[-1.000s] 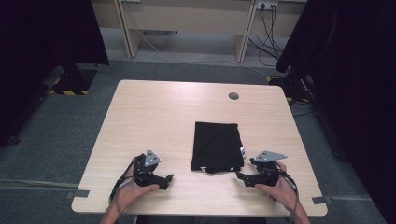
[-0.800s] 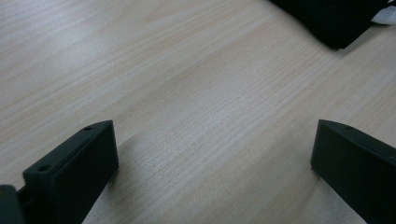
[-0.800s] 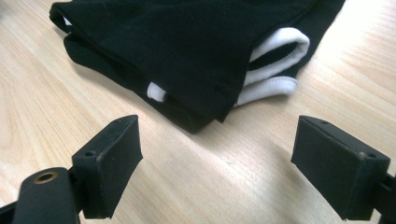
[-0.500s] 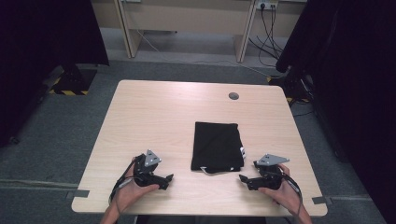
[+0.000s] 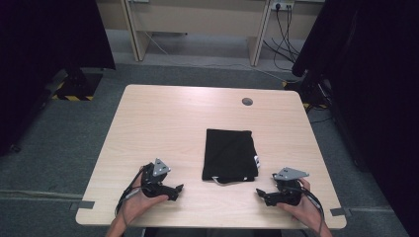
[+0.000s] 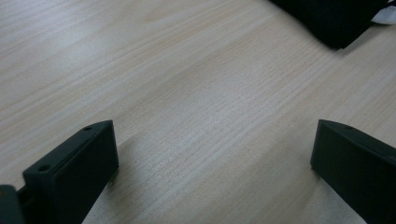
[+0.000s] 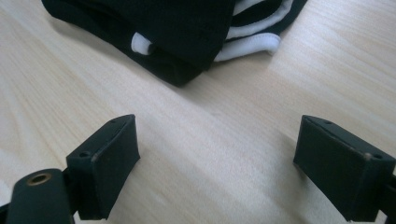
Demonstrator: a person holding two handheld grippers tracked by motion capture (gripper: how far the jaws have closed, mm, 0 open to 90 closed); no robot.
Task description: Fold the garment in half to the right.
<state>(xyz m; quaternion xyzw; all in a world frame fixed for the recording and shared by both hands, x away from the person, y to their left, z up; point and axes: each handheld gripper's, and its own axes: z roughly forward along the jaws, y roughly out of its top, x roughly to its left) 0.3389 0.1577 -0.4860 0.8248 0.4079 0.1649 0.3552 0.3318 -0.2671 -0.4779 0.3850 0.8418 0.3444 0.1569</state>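
Observation:
A folded black cloth (image 5: 230,154) with white trim lies flat on the wooden table (image 5: 168,128), right of centre. In the right gripper view its near corner (image 7: 177,37) shows a white edge just beyond my jaws. My left gripper (image 5: 178,189) rests on the table near the front edge, left of the cloth, jaws wide apart with nothing between them (image 6: 212,158). My right gripper (image 5: 260,193) sits near the front edge, right of the cloth's near corner, also open and empty (image 7: 217,158). A dark corner of the cloth (image 6: 331,18) shows at the top right of the left gripper view.
A round grey cable port (image 5: 247,101) sits in the table's far right part. Desk legs and cables (image 5: 286,24) stand beyond the far edge. Black curtains (image 5: 375,74) hang on both sides. Grey carpet surrounds the table.
My right gripper has drawn back a little from the cloth toward the front edge. The left gripper and the cloth stay where they were.

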